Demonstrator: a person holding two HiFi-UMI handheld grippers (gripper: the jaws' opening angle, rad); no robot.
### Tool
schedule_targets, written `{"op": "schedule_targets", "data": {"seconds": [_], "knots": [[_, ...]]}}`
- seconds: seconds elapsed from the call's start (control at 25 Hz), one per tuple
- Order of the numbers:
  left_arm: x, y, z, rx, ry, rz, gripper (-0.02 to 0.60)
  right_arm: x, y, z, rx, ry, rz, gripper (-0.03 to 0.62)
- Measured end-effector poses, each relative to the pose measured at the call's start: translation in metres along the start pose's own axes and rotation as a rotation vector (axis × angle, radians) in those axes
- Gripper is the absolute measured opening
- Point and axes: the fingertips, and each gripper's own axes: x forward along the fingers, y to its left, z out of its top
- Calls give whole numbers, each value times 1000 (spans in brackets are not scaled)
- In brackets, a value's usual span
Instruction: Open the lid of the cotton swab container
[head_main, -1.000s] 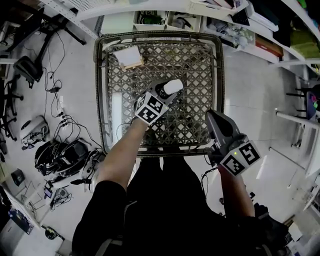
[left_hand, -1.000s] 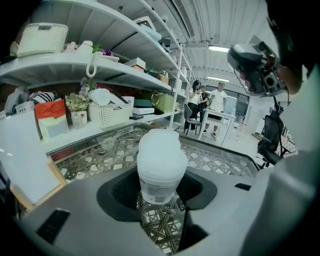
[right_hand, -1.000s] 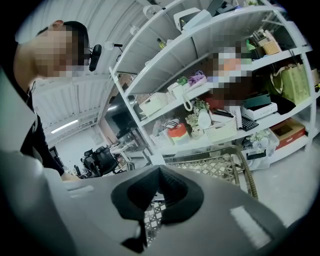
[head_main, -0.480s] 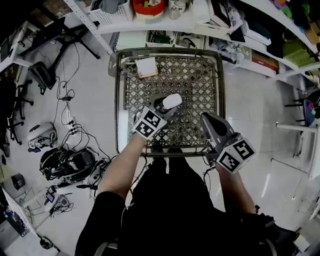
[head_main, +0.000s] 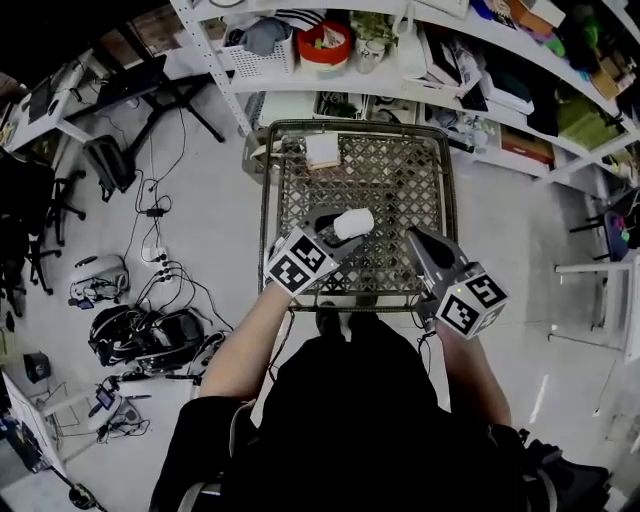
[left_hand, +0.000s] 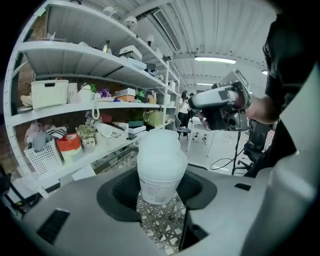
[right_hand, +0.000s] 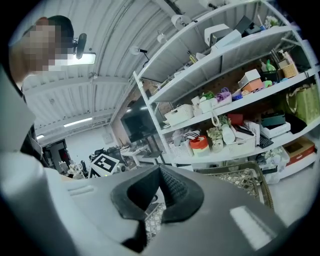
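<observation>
Jaws of the left gripper (head_main: 335, 228) hug the cotton swab container (head_main: 353, 222) to steady it; at 3 o'clock, the right gripper (head_main: 415, 238) has its jaws pinched shut, empty.

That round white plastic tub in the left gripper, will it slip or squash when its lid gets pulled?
The round white plastic tub looks thin-walled and light, so it probably flexes if squeezed. Its smooth sides may slide, since the left gripper clamps only its lower part. Pulling the lid could tilt it.
</observation>
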Motion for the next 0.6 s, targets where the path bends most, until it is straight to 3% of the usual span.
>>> {"op": "schedule_targets", "data": {"seconds": [0.24, 0.44, 0.6], "knots": [[-38, -17, 16, 19, 12, -19, 198, -11, 25, -1, -10, -16, 54, 12], [-51, -36, 37, 52, 40, -40, 198, -23, 30, 9, -54, -2, 142, 106], [-51, -55, 60, 58, 44, -61, 199, -33, 40, 19, -101, 15, 269, 179]]}}
